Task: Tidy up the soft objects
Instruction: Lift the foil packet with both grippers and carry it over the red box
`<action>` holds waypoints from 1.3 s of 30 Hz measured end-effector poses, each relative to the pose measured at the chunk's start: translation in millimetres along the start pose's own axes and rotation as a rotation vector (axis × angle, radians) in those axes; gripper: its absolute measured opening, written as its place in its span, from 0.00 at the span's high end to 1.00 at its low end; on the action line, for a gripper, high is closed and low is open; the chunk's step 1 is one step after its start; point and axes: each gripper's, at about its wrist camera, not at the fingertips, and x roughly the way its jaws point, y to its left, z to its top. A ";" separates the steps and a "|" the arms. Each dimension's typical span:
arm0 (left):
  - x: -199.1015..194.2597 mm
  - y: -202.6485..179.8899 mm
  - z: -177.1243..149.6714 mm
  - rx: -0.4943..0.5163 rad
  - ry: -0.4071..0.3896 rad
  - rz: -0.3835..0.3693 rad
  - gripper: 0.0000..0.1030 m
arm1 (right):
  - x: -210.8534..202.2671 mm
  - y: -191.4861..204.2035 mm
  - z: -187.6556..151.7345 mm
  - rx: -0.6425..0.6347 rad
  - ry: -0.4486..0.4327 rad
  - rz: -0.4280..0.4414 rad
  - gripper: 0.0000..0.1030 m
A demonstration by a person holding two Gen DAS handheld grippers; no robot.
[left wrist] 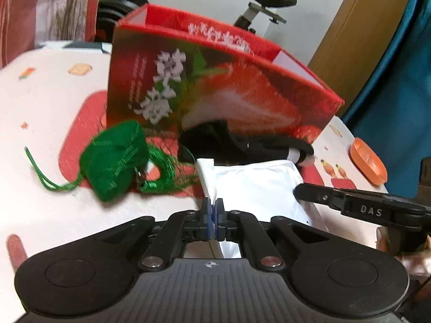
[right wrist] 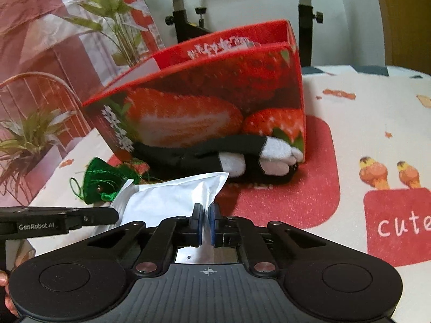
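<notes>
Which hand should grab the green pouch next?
Probably left. The green pouch lies on the left gripper's side, but both grippers are shut on the white packet.

It looked like a lived-in home: an exercise bike [right wrist: 186, 8] stood behind a table covered by a cartoon-printed cloth [right wrist: 377, 123], with potted plants [right wrist: 32, 134], a patterned curtain [left wrist: 24, 8] and a wooden door [left wrist: 358, 29].

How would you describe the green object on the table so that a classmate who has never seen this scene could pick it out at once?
Find the tall red strawberry box standing on the table. On the tablecloth at its base, at the end bearing the white lettering, lies a small green woven pouch with trailing green cords. Its neighbours are a white packet and black-and-white socks; only it is green and tasselled.
</notes>
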 end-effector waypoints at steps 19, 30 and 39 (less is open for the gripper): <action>-60.7 -32.6 49.5 0.129 -0.233 0.039 0.98 | -55.6 29.8 52.5 -0.123 -0.202 0.039 0.95; -56.8 -35.3 92.3 0.153 -0.307 0.042 0.98 | -56.4 37.4 104.5 -0.161 -0.267 0.040 0.95; -21.4 -27.3 133.6 0.166 -0.280 0.069 0.98 | -25.2 30.3 149.3 -0.161 -0.257 0.024 0.95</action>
